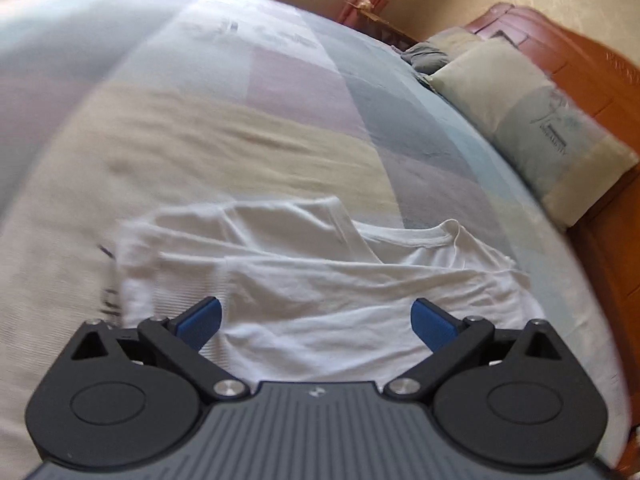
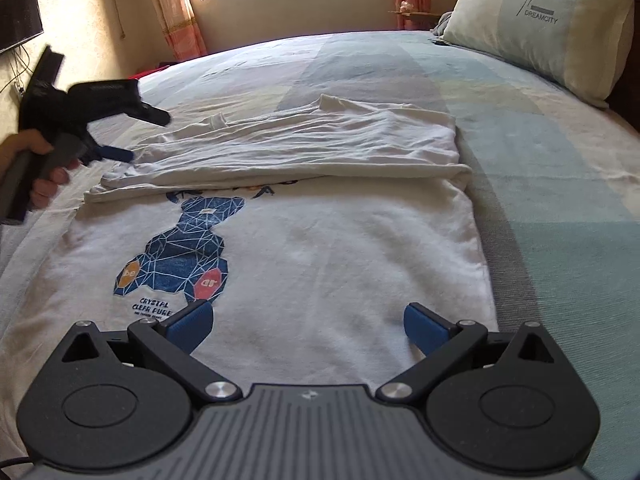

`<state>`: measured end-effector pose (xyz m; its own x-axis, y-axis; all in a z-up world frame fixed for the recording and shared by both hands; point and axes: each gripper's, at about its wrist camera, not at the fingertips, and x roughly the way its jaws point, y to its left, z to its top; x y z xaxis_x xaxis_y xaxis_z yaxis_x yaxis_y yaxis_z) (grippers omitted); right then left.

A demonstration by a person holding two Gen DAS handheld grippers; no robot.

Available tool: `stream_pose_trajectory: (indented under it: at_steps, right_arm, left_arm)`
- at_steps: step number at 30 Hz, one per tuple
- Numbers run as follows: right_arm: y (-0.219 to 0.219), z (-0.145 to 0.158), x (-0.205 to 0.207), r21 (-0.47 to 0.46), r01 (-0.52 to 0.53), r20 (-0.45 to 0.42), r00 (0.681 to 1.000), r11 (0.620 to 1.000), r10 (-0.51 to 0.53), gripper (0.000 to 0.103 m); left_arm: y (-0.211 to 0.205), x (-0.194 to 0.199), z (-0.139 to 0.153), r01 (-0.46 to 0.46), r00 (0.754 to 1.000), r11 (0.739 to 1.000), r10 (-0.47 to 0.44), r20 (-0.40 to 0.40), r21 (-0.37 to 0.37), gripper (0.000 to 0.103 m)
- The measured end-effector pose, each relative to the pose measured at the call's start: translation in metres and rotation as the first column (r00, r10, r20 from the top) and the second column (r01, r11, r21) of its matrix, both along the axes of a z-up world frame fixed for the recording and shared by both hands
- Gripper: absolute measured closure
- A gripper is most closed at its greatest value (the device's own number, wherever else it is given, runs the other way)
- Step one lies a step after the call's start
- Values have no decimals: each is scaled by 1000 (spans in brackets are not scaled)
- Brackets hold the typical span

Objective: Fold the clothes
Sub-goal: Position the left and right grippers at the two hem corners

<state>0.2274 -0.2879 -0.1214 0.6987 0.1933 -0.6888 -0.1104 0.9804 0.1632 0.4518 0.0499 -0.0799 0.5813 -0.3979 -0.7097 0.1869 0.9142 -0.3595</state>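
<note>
White T-shirt (image 2: 320, 248) lies lengthwise away from the right gripper (image 2: 306, 326), far part folded back; both grippers' fingers spread.

T-shirt (image 2: 320, 240) on bed (image 2: 560, 168)

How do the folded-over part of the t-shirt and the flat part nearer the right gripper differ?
The folded part is creased and doubled over; the flat part lies smoother, in a single spread.
The folded part shows plain white fabric; the flat part carries a blue bear print with text.
The folded part lies by the left gripper; the flat part lies under the right gripper.
Both are the same white shirt, resting on the bed.
</note>
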Motion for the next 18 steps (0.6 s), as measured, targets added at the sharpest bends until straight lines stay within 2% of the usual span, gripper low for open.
stream_pose_trajectory:
  at_steps: [4,7,9,11,12,14,18]
  right_arm:
    - [0,4,-3,25,-9,5,1000,1000,9,0]
    - [1,4,-2,21,-7,2,1000,1000,6,0]
    - [1,3,0,14,0,-3,1000,1000,0,0]
    - [1,2,1,8,7,-8,1000,1000,-7,0]
    - [0,1,2,15,8,-12,1000,1000,-8,0]
    - [-1,0,3,32,5,-23,1000,999,-4,0]
    - [1,2,2,37,-9,-20,1000,999,10,0]
  left_arm:
    - [-29,-16,8,52,997,992,-57,44,111,2]
    - [-48,-21,-7,76,996,977,-85,34,199,2]
    - [-44,-17,-21,38,999,981,-31,-37,190,3]
    - [-30,-16,-24,-28,997,994,35,-66,103,4]
    - [-25,-19,-18,-45,997,996,50,-65,78,4]
    - [-21,-30,1,-48,998,996,51,-45,77,4]
    - [-21,-73,46,-9,999,991,4,40,132,4]
